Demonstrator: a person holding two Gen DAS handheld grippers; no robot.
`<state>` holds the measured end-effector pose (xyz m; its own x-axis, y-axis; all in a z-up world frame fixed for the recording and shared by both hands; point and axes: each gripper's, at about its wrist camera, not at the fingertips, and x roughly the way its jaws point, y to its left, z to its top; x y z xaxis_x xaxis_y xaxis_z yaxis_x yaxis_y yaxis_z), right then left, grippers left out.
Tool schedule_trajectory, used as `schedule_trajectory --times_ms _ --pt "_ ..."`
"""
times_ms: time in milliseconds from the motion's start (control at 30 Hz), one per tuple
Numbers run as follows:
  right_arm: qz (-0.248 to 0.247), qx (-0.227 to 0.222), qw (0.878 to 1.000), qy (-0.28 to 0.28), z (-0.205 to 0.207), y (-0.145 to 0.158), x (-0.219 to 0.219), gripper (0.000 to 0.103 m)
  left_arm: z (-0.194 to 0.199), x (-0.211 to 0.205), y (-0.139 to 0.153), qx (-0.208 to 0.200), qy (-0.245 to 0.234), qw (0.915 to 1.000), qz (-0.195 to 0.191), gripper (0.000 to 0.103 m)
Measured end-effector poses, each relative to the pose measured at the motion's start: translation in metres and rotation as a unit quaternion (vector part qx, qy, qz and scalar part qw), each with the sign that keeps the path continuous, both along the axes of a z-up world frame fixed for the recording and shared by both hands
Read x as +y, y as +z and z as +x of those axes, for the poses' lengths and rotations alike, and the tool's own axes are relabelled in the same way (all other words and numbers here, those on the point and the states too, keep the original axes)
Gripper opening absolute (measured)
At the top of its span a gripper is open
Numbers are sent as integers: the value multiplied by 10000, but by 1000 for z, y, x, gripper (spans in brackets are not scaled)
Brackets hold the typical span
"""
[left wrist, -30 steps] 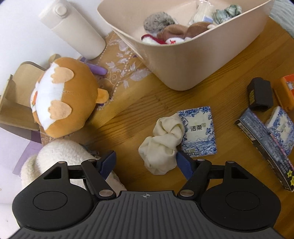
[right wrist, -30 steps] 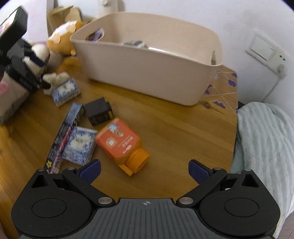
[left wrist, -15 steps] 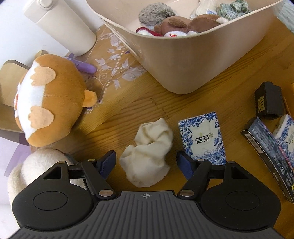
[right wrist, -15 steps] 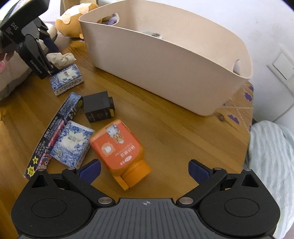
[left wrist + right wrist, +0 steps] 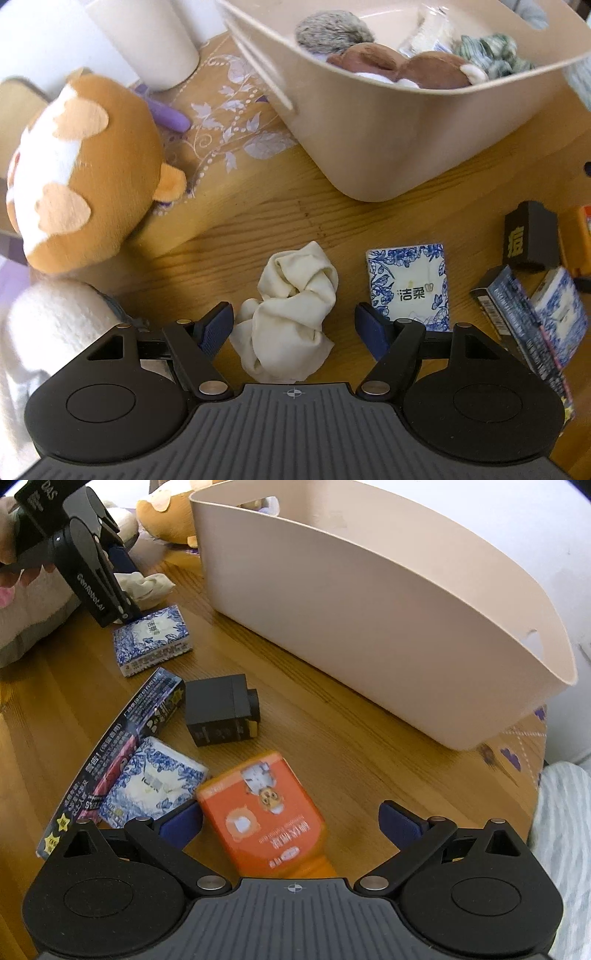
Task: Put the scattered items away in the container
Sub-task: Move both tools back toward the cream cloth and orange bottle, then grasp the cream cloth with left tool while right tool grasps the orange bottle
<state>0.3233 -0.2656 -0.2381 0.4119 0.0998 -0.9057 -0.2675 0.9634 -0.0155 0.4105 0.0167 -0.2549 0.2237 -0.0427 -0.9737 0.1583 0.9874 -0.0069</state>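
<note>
The left gripper (image 5: 294,328) points down at the wooden table (image 5: 258,221), its jaws spread wide on either side of a crumpled cream cloth (image 5: 291,310) low in the middle of the frame, pads not pressing it. A blue floral tissue pack (image 5: 408,284) lies just right of the cloth. The beige container (image 5: 388,140) fills the upper right, with plush toys inside. An orange plush (image 5: 74,177) sits at left.

The right gripper (image 5: 291,821) is likewise spread, straddling an orange bottle (image 5: 264,819) at the lower centre, untouched. A black box (image 5: 219,710) lies above it, near the container's wall.
</note>
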Motion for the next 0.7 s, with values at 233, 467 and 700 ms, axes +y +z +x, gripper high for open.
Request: schedule_trajectory --times_ms 233,467,700 --pt "-9 -25 9996 265 11 -3 3 96 -2 0 -1 86 89 9997 -231 74" --pt "525 28 9985 158 14 1 -6 51 -4 2 -2 129 204 9981 -559 63" --pt "555 12 9985 -31 1 2 -6 51 -8 -9 6 27 207 9979 -610 20"
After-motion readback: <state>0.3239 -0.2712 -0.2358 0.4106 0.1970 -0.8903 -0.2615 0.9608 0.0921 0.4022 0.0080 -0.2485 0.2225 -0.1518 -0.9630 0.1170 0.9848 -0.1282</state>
